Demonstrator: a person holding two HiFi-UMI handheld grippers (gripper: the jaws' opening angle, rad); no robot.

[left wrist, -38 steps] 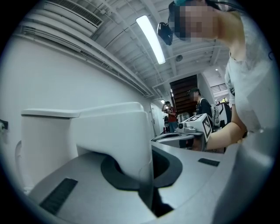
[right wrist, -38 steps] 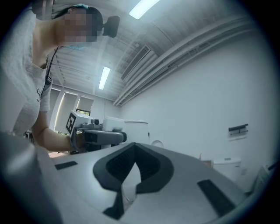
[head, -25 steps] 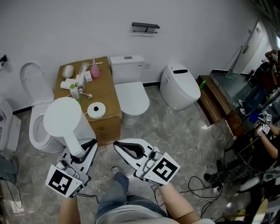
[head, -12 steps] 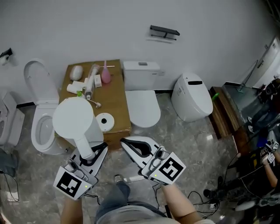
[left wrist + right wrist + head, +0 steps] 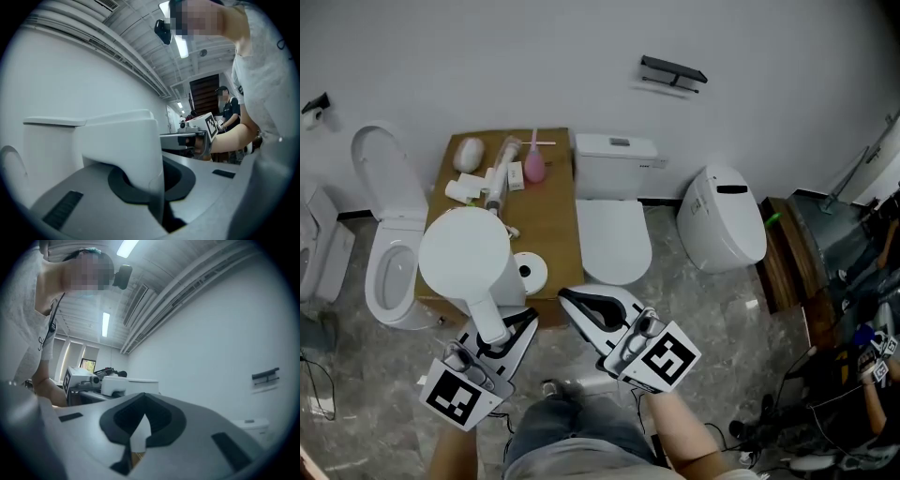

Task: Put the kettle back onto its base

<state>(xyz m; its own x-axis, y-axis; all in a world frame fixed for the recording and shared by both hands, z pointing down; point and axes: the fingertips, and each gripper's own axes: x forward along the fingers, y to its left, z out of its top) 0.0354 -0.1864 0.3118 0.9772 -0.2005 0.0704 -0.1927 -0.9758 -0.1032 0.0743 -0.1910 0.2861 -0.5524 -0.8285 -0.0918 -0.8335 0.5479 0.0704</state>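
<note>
My left gripper (image 5: pixel 502 328) is shut on the handle of the white kettle (image 5: pixel 469 255), which hangs upright over the near left part of a brown box (image 5: pixel 562 202). The round white kettle base (image 5: pixel 531 274) with a dark centre lies on the box just right of the kettle, partly hidden by it. In the left gripper view the kettle's handle (image 5: pixel 124 150) fills the jaws. My right gripper (image 5: pixel 574 302) is shut and empty, beside the kettle near the box's front edge; in the right gripper view (image 5: pixel 136 441) its jaws meet with nothing between them.
Toiletries and a pink bottle (image 5: pixel 534 167) lie at the back of the box. An open toilet (image 5: pixel 389 272) stands left, a closed one (image 5: pixel 614 230) right of the box, and a rounded toilet (image 5: pixel 727 225) farther right. Cables trail on the floor at the right.
Both grippers have moved forward toward the box. The kettle, still held, now hangs over the box's near edge beside its base.
</note>
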